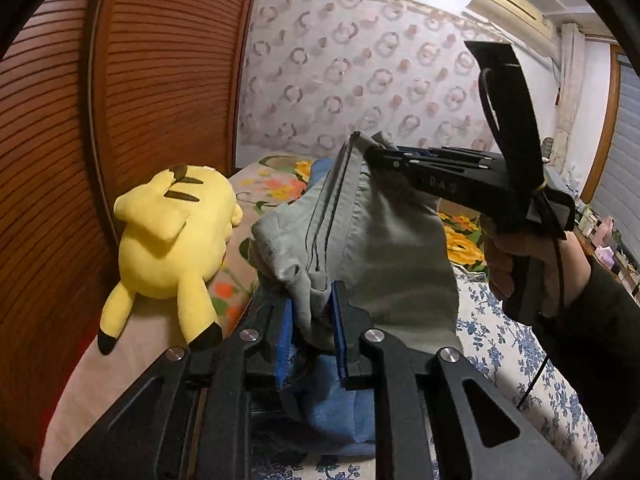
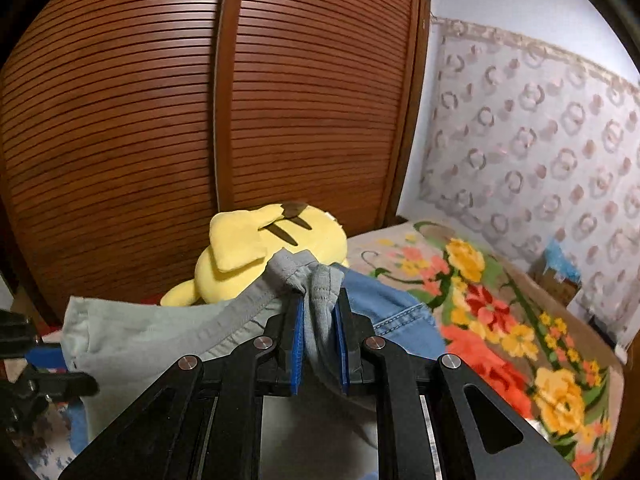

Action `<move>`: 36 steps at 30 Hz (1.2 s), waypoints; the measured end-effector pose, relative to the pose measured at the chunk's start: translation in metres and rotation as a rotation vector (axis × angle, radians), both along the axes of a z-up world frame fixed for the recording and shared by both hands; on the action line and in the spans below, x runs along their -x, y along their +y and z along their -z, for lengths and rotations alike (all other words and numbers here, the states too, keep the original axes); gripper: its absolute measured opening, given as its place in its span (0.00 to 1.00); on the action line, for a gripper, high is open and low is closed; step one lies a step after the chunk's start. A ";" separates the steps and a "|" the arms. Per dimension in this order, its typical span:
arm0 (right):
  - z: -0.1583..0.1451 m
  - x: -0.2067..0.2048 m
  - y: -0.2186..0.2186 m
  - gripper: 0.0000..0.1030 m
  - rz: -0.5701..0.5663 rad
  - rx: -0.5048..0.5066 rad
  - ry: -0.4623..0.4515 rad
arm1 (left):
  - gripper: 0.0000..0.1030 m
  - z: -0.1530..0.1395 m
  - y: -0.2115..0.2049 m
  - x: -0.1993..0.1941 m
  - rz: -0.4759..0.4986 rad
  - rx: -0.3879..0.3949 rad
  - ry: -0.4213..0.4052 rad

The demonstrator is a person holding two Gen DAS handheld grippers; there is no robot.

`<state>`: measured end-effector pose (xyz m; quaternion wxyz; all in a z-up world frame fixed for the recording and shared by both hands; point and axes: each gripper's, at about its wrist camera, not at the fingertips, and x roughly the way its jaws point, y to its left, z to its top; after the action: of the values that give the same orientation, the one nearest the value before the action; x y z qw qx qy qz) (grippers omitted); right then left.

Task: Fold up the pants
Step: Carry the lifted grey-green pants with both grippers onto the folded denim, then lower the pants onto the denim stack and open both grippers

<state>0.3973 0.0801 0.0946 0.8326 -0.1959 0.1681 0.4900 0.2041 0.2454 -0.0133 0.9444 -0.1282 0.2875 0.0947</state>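
Note:
Grey pants (image 1: 384,248) hang stretched in the air between both grippers above the bed. My left gripper (image 1: 314,320) is shut on a bunched grey edge of the pants, which sits between its blue pads. In the left wrist view my right gripper (image 1: 374,152) comes in from the right, held by a hand, and pinches the pants' upper corner. The right wrist view shows that right gripper (image 2: 320,320) shut on a fold of the grey pants (image 2: 160,340), with the cloth running left toward the left gripper's black fingers (image 2: 48,380).
A yellow plush toy (image 1: 176,236) lies on the bed by the brown slatted wardrobe doors (image 1: 80,140). Blue denim (image 2: 392,304) lies under the pants. A floral blanket (image 2: 500,320) covers the bed's far side, and a blue-flowered sheet (image 1: 512,344) covers the near side.

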 end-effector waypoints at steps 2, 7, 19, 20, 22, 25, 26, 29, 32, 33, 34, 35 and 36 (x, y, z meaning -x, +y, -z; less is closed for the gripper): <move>0.000 -0.002 0.004 0.13 0.004 0.004 0.011 | 0.19 0.001 0.003 0.000 0.003 0.006 0.000; -0.004 -0.004 0.009 0.18 0.011 -0.003 0.055 | 0.24 0.005 0.007 0.001 -0.002 0.012 0.003; -0.020 0.009 -0.020 0.45 0.043 -0.056 0.030 | 0.58 -0.004 0.000 0.002 0.011 -0.028 -0.034; -0.019 0.010 -0.023 0.45 0.049 -0.062 0.029 | 0.58 -0.005 -0.002 0.001 0.012 -0.035 -0.031; -0.017 0.013 -0.029 0.45 0.060 -0.062 0.020 | 0.58 -0.003 -0.004 -0.003 0.017 -0.045 -0.022; -0.009 0.010 -0.033 0.45 0.100 -0.029 0.003 | 0.58 0.002 -0.003 -0.006 0.012 -0.051 -0.003; -0.006 0.008 -0.033 0.45 0.107 -0.018 0.007 | 0.58 0.004 -0.002 -0.007 0.010 -0.051 0.003; 0.004 -0.002 -0.032 0.45 0.146 0.010 0.023 | 0.58 0.009 0.001 -0.008 0.005 -0.045 0.020; 0.012 -0.011 -0.029 0.45 0.186 0.027 0.027 | 0.59 0.013 0.002 -0.009 0.002 -0.044 0.028; 0.012 -0.015 -0.026 0.45 0.195 0.031 0.034 | 0.59 0.014 0.001 -0.008 0.001 -0.044 0.029; 0.014 -0.019 -0.024 0.45 0.199 0.031 0.048 | 0.59 0.014 0.000 -0.008 0.003 -0.044 0.031; 0.015 -0.022 -0.021 0.45 0.201 0.028 0.063 | 0.59 0.015 0.000 -0.008 0.004 -0.045 0.031; 0.016 -0.024 -0.019 0.45 0.204 0.023 0.077 | 0.59 0.014 0.000 -0.009 0.005 -0.046 0.032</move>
<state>0.4213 0.0610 0.0787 0.8689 -0.1684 0.2248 0.4076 0.2127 0.2451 -0.0277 0.9427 -0.1042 0.3004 0.1012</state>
